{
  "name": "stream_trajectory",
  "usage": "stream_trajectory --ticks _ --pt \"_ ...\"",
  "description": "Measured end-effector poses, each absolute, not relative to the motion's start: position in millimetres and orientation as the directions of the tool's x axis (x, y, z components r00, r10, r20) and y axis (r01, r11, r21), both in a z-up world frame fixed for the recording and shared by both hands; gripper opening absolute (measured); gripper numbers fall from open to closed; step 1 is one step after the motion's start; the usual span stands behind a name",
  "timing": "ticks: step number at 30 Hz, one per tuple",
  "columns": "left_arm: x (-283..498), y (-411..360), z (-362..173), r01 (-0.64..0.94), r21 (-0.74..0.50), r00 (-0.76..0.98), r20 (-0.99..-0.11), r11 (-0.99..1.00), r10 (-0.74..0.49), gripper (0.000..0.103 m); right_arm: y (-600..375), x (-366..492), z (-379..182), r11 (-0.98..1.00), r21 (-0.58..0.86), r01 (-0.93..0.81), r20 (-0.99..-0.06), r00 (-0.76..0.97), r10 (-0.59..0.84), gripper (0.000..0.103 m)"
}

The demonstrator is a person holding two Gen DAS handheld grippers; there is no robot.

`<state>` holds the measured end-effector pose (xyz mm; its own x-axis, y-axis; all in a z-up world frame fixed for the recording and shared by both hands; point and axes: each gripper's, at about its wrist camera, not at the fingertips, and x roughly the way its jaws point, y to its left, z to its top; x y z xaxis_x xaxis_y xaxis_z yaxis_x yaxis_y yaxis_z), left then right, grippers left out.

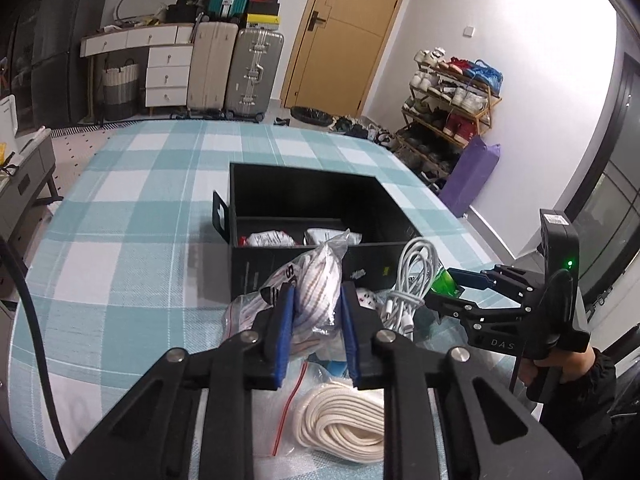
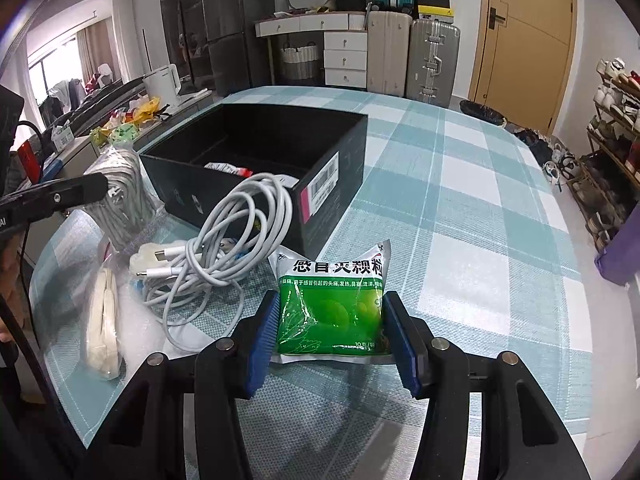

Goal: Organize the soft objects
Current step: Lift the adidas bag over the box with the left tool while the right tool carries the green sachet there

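My left gripper [image 1: 316, 312] is shut on a clear plastic bag of striped rope [image 1: 318, 284] and holds it in front of the black box [image 1: 308, 192]. The same bag [image 2: 124, 196] shows at the left of the right wrist view. My right gripper [image 2: 330, 320] is shut on a green medicine sachet [image 2: 332, 304] lying on the checked tablecloth. It also shows in the left wrist view [image 1: 452, 288]. Two small packets [image 1: 268, 239] lie in the box's near compartment. A white cable bundle [image 2: 232, 240] and a bagged cream rope coil [image 1: 344, 428] lie beside the box.
The checked tablecloth [image 2: 460, 208] stretches to the right and behind the box. The box has a divider and a far compartment [image 1: 304, 196]. Beyond the table stand suitcases [image 1: 236, 68], a drawer unit, a door and a shoe rack [image 1: 448, 108].
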<state>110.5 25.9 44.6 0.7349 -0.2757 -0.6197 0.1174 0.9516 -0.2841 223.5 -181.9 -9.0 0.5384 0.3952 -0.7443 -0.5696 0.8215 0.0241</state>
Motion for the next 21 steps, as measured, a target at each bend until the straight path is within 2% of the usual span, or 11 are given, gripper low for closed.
stream_trajectory --ticks 21 --pt "104 35 97 0.154 -0.228 0.82 -0.513 0.961 -0.253 0.02 -205 194 53 0.839 0.013 -0.543 -0.593 0.672 0.444 0.052"
